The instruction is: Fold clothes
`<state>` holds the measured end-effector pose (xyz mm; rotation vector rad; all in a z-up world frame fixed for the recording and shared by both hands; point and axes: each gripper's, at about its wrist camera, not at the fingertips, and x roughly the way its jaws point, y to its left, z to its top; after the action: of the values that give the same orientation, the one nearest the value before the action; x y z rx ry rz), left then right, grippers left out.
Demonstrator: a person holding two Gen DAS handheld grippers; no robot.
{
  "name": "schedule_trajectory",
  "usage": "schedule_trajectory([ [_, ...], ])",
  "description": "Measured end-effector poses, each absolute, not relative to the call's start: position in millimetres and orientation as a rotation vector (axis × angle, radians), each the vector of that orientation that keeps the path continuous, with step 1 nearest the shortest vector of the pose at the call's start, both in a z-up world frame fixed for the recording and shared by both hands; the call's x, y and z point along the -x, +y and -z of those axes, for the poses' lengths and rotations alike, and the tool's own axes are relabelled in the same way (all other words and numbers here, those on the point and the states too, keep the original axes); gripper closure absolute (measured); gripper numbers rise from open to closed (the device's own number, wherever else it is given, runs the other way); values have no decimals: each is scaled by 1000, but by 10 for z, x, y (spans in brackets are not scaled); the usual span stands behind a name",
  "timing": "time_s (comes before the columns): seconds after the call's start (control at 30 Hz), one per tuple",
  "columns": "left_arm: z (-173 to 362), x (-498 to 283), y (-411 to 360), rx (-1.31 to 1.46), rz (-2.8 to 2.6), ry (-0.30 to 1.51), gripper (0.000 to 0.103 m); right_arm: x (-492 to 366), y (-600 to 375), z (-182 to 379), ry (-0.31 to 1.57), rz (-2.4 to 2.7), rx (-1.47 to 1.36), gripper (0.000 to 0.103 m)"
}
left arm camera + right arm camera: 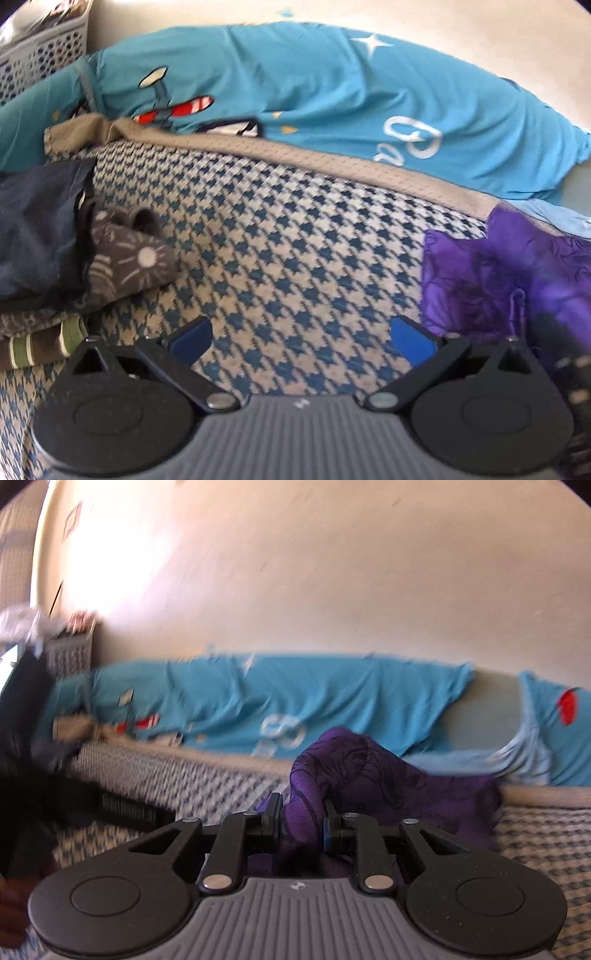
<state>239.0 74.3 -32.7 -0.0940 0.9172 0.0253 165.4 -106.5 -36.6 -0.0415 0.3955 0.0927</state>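
A purple patterned garment (391, 782) lies bunched on the houndstooth bedcover (207, 786). My right gripper (301, 825) is shut on a fold of this purple cloth, which runs up between the pads. In the left wrist view the same purple garment (509, 277) lies at the right. My left gripper (301, 338) stands open just above the houndstooth bedcover (280, 236), with nothing between its blue pads (412, 341). At the left sits a stack of folded clothes (55, 258), dark navy on top of brown patterned and striped pieces.
A blue cartoon-print sheet (332, 92) covers the pillows along the cream wall (295, 572). A grey perforated laundry basket (40, 51) stands at the far left corner. A dark sleeve or cloth (22, 746) fills the right wrist view's left edge.
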Motion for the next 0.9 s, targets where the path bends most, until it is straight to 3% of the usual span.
schedule_trajectory([
  [0.4, 401, -2464, 819, 121, -10, 960, 0, -1873, -863, 732, 484, -117, 106, 83],
  [0.77, 325, -2448, 866, 121, -51, 903, 0, -1672, -749, 413, 304, -85, 131, 83],
  [0.9, 354, -2463, 846, 114, -47, 921, 0, -1793, -672, 629, 397, -129, 184, 83],
])
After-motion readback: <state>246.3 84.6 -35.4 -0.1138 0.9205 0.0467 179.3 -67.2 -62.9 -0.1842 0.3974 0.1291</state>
